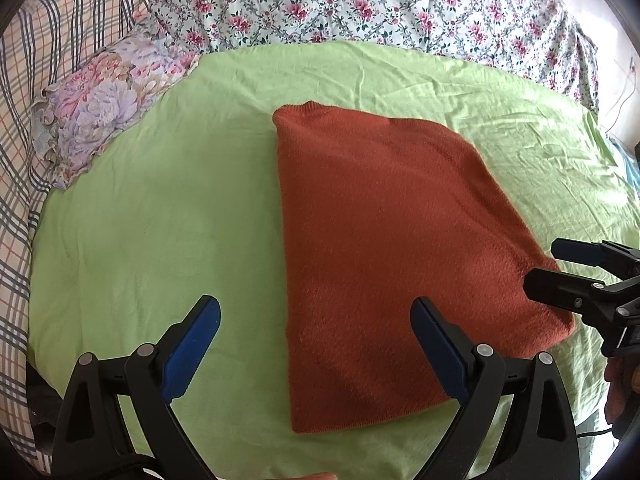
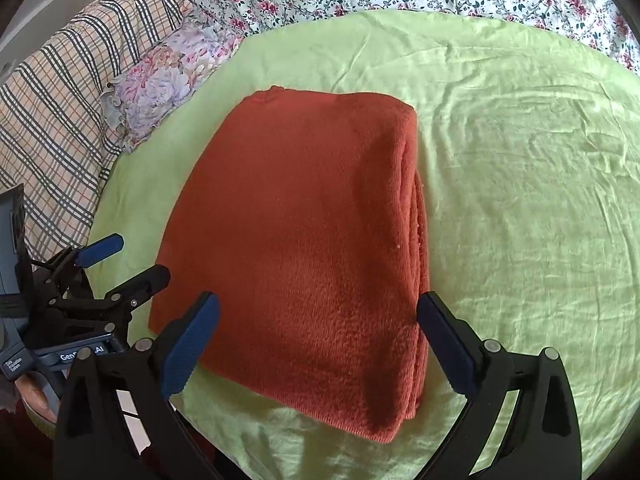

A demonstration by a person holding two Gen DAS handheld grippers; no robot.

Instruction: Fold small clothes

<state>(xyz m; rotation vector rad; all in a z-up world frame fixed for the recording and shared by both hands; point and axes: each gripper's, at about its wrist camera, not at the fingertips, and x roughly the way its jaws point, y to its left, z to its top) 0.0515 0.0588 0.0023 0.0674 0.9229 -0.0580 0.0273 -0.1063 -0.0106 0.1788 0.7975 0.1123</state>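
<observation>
A rust-orange knit garment lies folded into a thick oblong on the green sheet; in the right wrist view its stacked layers show along the right edge. My left gripper is open and empty, above the garment's near left edge. My right gripper is open and empty, above the garment's near end. The right gripper also shows in the left wrist view by the garment's right corner. The left gripper shows in the right wrist view by the garment's left corner.
A small floral pillow lies at the sheet's far left. A plaid blanket runs along the left. A rose-print quilt lies across the back. The green sheet is wrinkled on the right.
</observation>
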